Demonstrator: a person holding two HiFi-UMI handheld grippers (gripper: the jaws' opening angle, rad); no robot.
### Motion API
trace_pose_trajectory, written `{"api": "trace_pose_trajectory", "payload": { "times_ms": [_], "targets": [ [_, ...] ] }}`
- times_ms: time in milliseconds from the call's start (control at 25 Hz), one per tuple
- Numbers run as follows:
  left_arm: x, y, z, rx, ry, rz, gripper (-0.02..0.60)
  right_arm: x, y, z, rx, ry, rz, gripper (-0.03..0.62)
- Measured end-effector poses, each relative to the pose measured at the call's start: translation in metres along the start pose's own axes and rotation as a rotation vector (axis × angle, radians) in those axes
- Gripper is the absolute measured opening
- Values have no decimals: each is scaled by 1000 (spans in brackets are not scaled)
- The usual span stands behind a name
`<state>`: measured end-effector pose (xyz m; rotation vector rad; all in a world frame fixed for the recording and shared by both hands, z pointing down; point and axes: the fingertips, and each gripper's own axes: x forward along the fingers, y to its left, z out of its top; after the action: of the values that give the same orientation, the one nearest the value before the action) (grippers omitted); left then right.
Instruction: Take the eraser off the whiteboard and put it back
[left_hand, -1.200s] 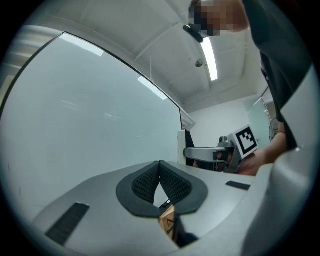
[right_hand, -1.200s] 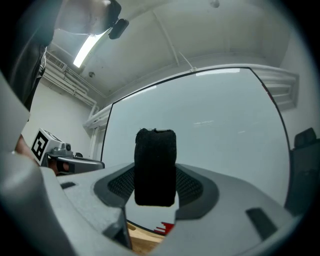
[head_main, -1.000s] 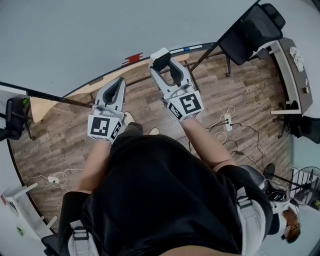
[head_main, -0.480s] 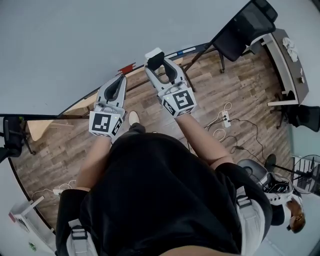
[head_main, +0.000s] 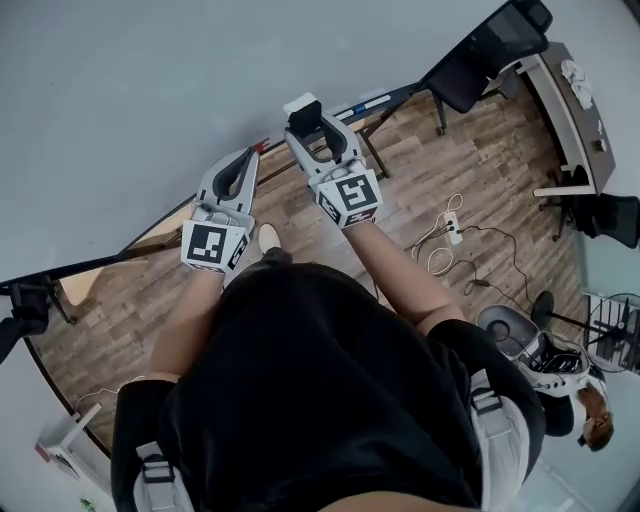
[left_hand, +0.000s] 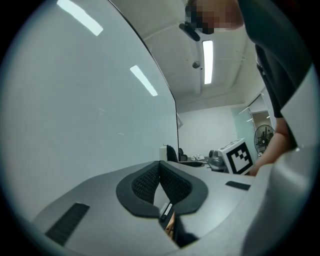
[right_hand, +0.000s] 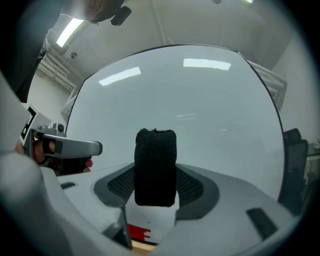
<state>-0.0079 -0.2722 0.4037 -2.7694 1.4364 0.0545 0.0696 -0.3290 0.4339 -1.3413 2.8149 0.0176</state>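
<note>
The person stood facing the whiteboard (head_main: 150, 90), a pair of tongs in each hand, both held about level and pointed at the board's lower edge. The right tongs (head_main: 312, 118), upper centre of the head view, were clamped on the eraser (head_main: 302, 106). In the right gripper view the eraser (right_hand: 155, 167) stood upright as a dark, fuzzy block between the two pads of the right tongs (right_hand: 155, 187), at about half spread, with the pale board (right_hand: 200, 100) filling the frame behind it. I could not tell whether the eraser touched the board. A red patch (right_hand: 139, 232) showed low in that view, under the eraser.

The left tongs (head_main: 250, 158), left of centre in the head view, held nothing. In the left gripper view the tips of the left tongs (left_hand: 160, 165) met in a point, with the board (left_hand: 75, 100) running along the left of the frame.

Toward the right of the head view lay the wooden floor (head_main: 480, 180), a black chair (head_main: 475, 60) at the upper right, and a power strip with loose cables (head_main: 452, 232).
</note>
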Motion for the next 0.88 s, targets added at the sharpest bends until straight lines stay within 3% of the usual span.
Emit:
{"api": "trace_pose_trajectory", "payload": {
  "times_ms": [880],
  "targets": [
    [23,40,-18,-45,38,-58,-5,59,-8,-21,21,-9,-80,229]
  ]
}}
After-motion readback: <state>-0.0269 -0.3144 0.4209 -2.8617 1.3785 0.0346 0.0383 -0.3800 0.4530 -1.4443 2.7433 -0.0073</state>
